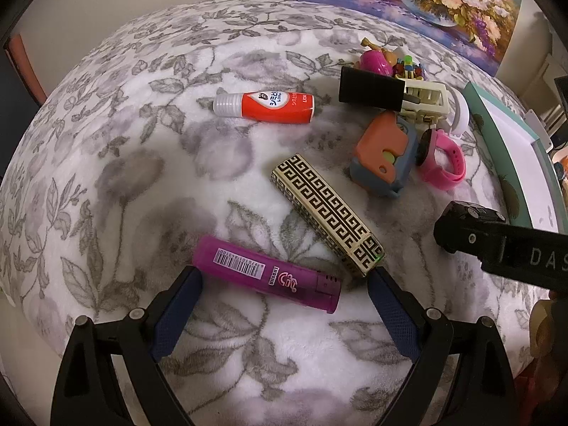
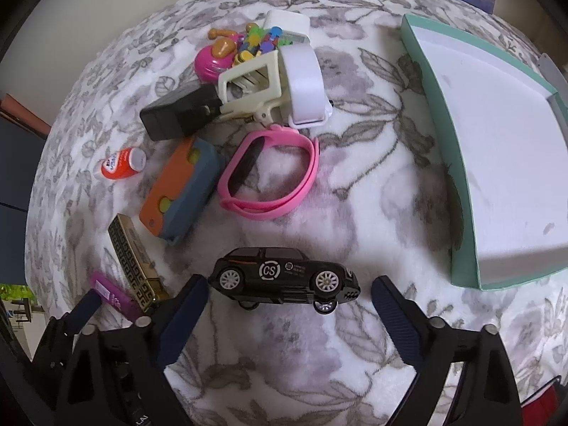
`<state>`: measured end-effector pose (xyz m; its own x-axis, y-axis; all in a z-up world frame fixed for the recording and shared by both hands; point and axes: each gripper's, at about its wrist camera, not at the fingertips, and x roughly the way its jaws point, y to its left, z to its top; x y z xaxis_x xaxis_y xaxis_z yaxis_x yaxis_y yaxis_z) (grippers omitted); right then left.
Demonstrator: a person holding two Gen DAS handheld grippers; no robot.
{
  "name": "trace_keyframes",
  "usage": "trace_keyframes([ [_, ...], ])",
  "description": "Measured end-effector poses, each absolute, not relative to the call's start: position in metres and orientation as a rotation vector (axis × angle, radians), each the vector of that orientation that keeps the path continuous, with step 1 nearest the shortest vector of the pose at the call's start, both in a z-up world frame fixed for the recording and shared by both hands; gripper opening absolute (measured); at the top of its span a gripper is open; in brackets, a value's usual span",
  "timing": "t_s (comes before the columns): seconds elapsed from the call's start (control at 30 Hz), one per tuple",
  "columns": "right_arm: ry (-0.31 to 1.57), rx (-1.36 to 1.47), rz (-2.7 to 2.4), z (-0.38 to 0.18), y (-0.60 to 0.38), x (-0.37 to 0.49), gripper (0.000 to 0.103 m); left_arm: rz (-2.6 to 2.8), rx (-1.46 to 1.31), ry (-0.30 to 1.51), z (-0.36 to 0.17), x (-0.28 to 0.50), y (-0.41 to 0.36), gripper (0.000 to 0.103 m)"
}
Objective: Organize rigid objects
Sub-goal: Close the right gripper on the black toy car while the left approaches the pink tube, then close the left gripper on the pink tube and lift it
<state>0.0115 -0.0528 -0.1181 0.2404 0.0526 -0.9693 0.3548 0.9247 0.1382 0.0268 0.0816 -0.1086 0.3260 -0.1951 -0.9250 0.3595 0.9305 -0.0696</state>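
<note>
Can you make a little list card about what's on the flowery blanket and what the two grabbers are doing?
surface: flowery blanket
left hand-held gripper: open, its fingers on either side of the purple lighter
right hand-held gripper: open, its fingers on either side of the black toy car
beside the lighter: gold patterned case
farther back: orange glue bottle, lying down
pile: orange and blue box, pink wristband, black block, small colourful toys
box: teal tray, white inside, nothing visible in it

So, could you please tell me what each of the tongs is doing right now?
Left tongs: open, straddling the purple plastic lighter, not gripping.
Right tongs: open around the black toy car.
</note>
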Motion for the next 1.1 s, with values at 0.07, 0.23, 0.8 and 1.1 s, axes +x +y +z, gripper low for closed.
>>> trace_keyframes([
  [0.07,1.315,0.368,-0.218,-0.118,-0.055,0.010,0.088,-0.362,0.167,1.172,-0.105,0.024,0.085,0.077],
  [0.23,1.307,0.362,-0.221,-0.118,-0.055,0.008,0.079,-0.358,0.152,1.157,-0.099,0.024,0.091,0.058],
  [0.8,1.309,0.347,-0.190,-0.111,-0.072,-0.011,0.078,-0.361,0.062,1.142,-0.098,0.028,0.114,0.044],
  [1.1,1.317,0.356,-0.176,-0.108,-0.085,-0.022,0.078,-0.305,0.008,1.153,-0.091,0.035,0.121,0.041],
])
